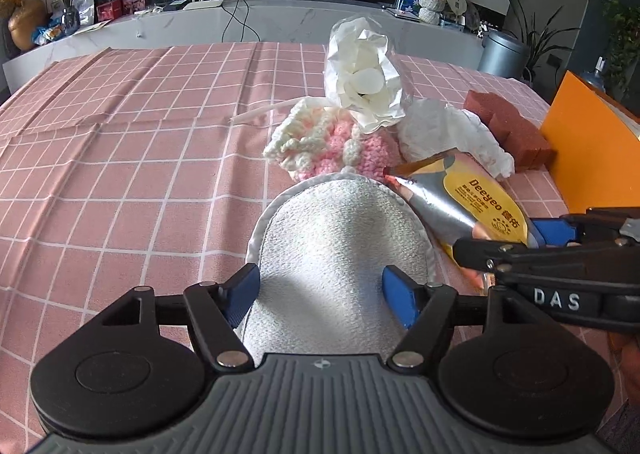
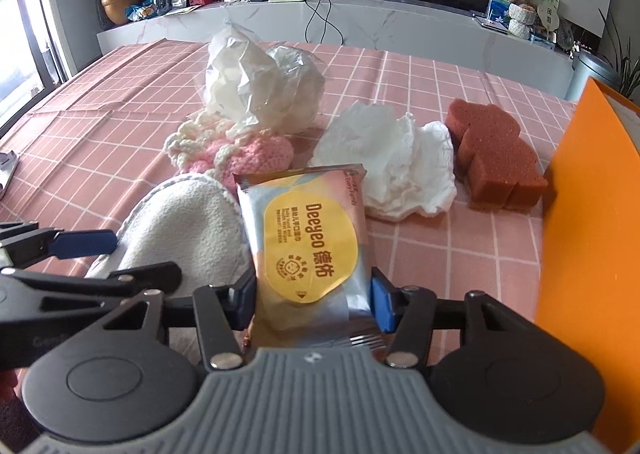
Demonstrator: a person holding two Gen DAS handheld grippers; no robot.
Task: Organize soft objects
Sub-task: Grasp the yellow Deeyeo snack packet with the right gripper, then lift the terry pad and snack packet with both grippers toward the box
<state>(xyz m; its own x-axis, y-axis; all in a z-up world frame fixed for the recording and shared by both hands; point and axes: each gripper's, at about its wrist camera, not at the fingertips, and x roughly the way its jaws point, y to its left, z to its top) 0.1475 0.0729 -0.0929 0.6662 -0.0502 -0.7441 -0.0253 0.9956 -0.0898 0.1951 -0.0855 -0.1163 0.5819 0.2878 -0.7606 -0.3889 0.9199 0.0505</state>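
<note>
Left tool (image 1: pixel 320 296): pads apart, straddling the white terry mitt (image 1: pixel 340 246), not pressing it.
Mitt: flat on the checked worktop (image 1: pixel 120 157), touching the wet-wipes packet (image 2: pixel 308 250) on its left.
Right tool (image 2: pixel 314 300): both pads closed against the packet's sides.
Crumpled tissue (image 2: pixel 396 165): beyond the packet.
Brown sponge (image 2: pixel 496 157): right of the tissue.
</note>
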